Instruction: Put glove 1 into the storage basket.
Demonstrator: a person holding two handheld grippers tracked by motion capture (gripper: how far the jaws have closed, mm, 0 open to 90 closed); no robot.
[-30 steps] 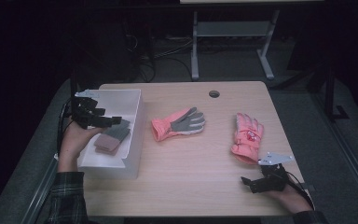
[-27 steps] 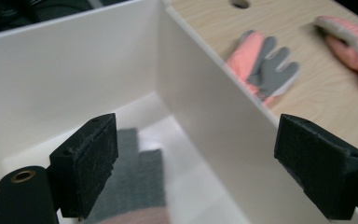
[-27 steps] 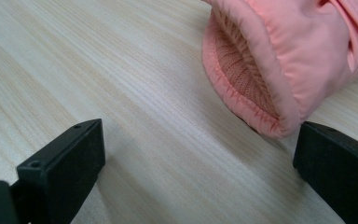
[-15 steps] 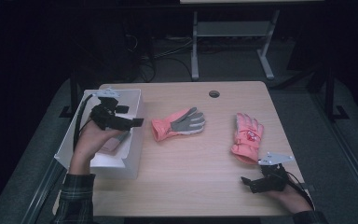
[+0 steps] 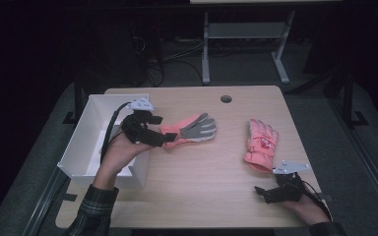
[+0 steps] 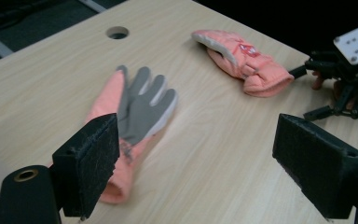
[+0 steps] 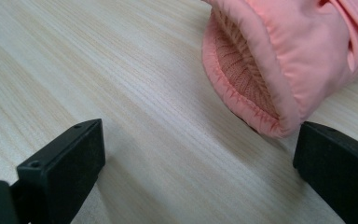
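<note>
A pink glove with a grey palm (image 5: 189, 129) lies palm up on the wooden table (image 5: 202, 196), left of centre. My left gripper (image 5: 160, 130) hovers at its cuff, open, with nothing held. In the left gripper view its wide-apart jaws (image 6: 196, 135) frame that glove (image 6: 140, 107). Farther right lies a second pink glove (image 5: 261, 144) (image 6: 244, 58), back up, cuff toward me. My right gripper (image 5: 266, 193) rests open near the front right edge. Its jaws (image 7: 200, 149) stand just short of that glove's cuff (image 7: 279, 60), not touching it.
A white bin (image 5: 86, 142) stands at the table's left edge, partly covered by the person's left hand and forearm. A round cable hole (image 5: 226, 99) sits near the far edge. A metal stand (image 5: 241, 34) is on the floor beyond the table.
My left gripper has left the white bin and swung right to the cuff of the grey-palmed glove. The right gripper and both gloves have stayed put.
</note>
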